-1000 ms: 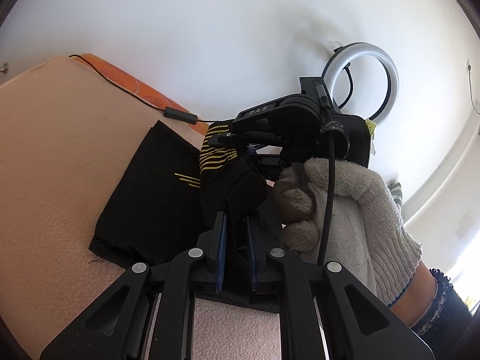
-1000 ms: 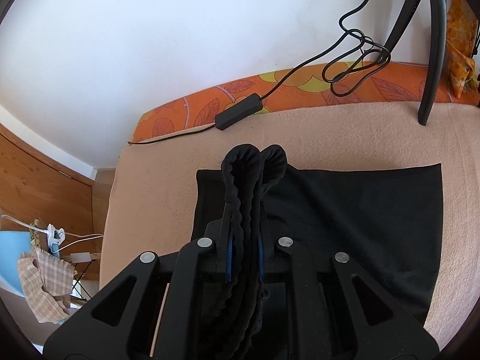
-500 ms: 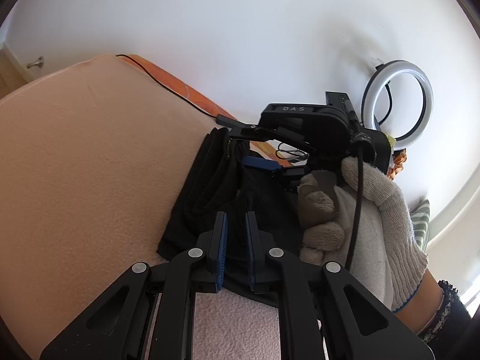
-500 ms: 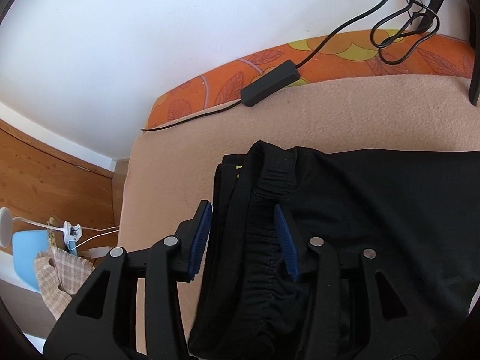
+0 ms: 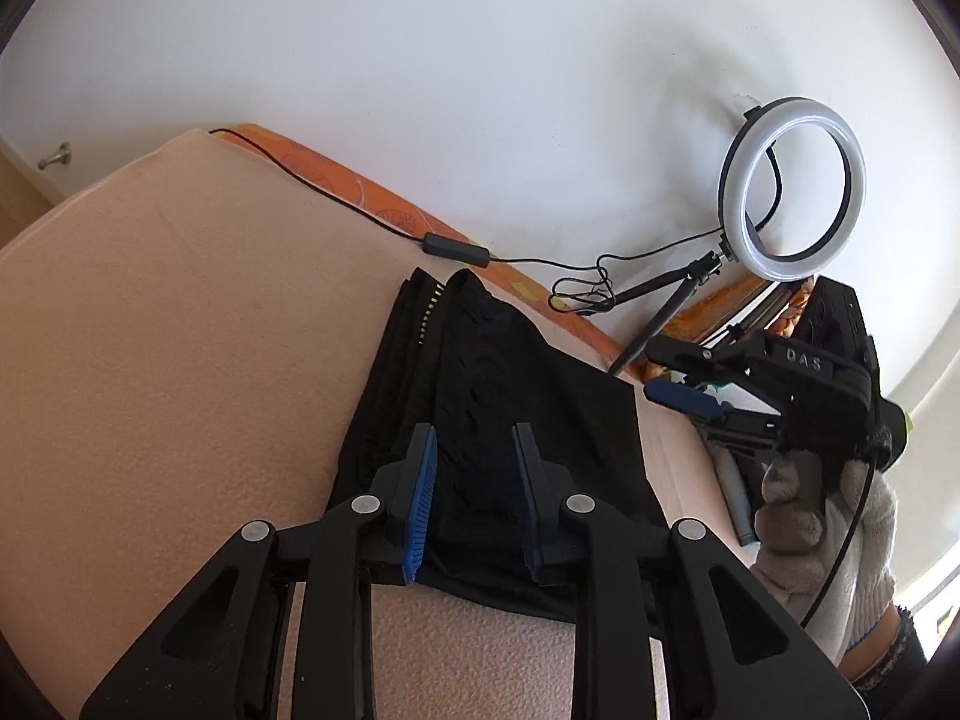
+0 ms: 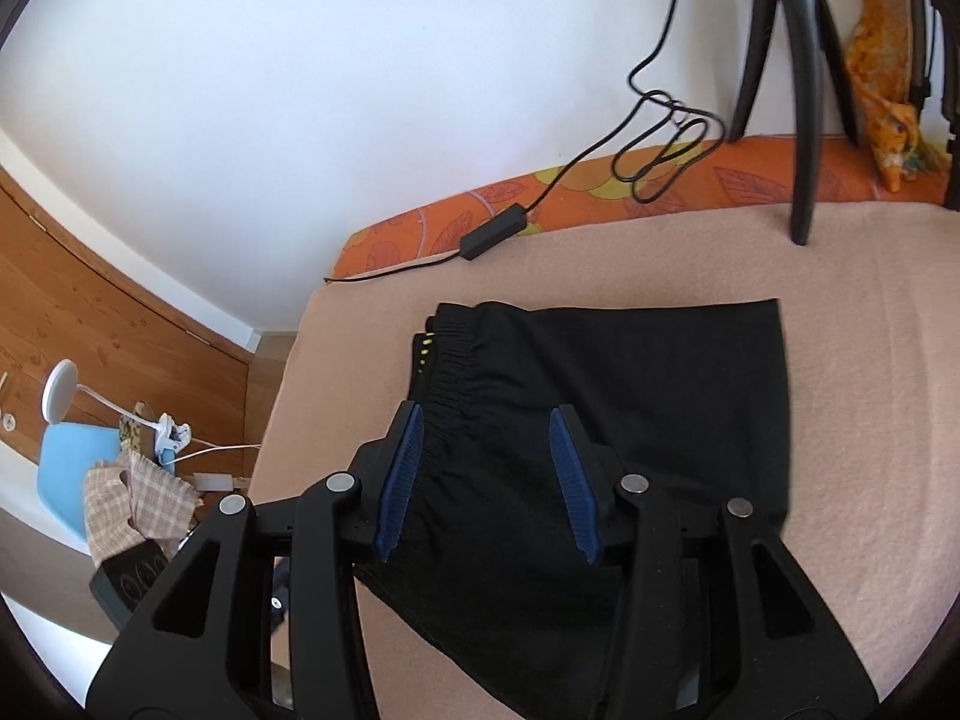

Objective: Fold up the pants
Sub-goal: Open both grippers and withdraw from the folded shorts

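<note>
Right tongs, marked "DAS", gape beside the folded pants.

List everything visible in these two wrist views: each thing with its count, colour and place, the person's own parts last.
pants: 1, black with yellow marks, folded flat on the blanket
blanket: 1, peach, covering the surface
patterned sheet: 1, orange, along the wall edge
ring light: 1, white, on a black tripod by the wall
cable with inline switch: 1, black, along the far edge
desk lamp: 1, white, lower left of the right wrist view
checked cloth: 1, beige, beside the lamp
left gripper: black, blue pads, open over the pants
right gripper: black, blue pads, open over the pants
gloved hand: 1, white, holding the right gripper
</note>
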A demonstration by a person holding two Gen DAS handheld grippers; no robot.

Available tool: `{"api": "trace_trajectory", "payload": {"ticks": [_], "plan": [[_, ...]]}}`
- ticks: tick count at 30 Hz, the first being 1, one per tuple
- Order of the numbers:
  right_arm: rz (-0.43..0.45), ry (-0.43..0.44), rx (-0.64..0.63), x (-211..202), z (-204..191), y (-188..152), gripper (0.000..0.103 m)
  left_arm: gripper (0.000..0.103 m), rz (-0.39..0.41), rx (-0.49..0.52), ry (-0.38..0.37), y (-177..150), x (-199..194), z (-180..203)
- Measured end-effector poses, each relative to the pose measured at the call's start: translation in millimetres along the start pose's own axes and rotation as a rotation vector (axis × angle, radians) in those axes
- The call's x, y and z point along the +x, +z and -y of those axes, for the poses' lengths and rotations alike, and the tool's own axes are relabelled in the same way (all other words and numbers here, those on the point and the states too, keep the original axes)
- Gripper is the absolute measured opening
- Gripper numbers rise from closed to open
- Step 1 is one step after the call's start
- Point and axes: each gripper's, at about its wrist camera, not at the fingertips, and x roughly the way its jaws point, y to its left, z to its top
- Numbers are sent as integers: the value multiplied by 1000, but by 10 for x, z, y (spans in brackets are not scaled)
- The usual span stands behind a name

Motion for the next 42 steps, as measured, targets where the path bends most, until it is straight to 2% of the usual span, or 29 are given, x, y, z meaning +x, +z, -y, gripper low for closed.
{"api": "trace_trajectory", "payload": {"ticks": [3, 5, 9, 11, 12, 16, 23, 27, 37, 42], "plan": [[10, -2, 53, -235, 321, -167, 54, 33, -55, -29, 4, 89, 64, 0], [9, -5, 78, -320, 507, -278, 54, 35, -91, -53, -10, 140, 88, 13], [-8, -17, 109, -409, 794, -457, 56, 36, -173, -20, -25, 179, 78, 174], [-13, -10, 122, -415, 881, -526, 56, 44, -204, -15, -19, 160, 16, 205], [-16, -4, 126, -413, 907, -560, 58, 49, -208, -27, -12, 149, -27, 190], [-27, 27, 130, -402, 950, -676, 59, 50, -192, -151, -4, 116, -143, -15], [-41, 44, 128, -408, 956, -820, 60, 50, -186, -326, 47, -31, -84, -339], [-32, 43, 122, -405, 973, -820, 61, 50, -208, -357, 61, -107, -15, -390], [-31, 54, 179, -337, 1145, -772, 62, 50, -175, -398, 61, -118, 136, -434], [-19, 68, 207, -353, 1223, -733, 62, 50, -165, -411, 63, -178, 63, -437]]}}
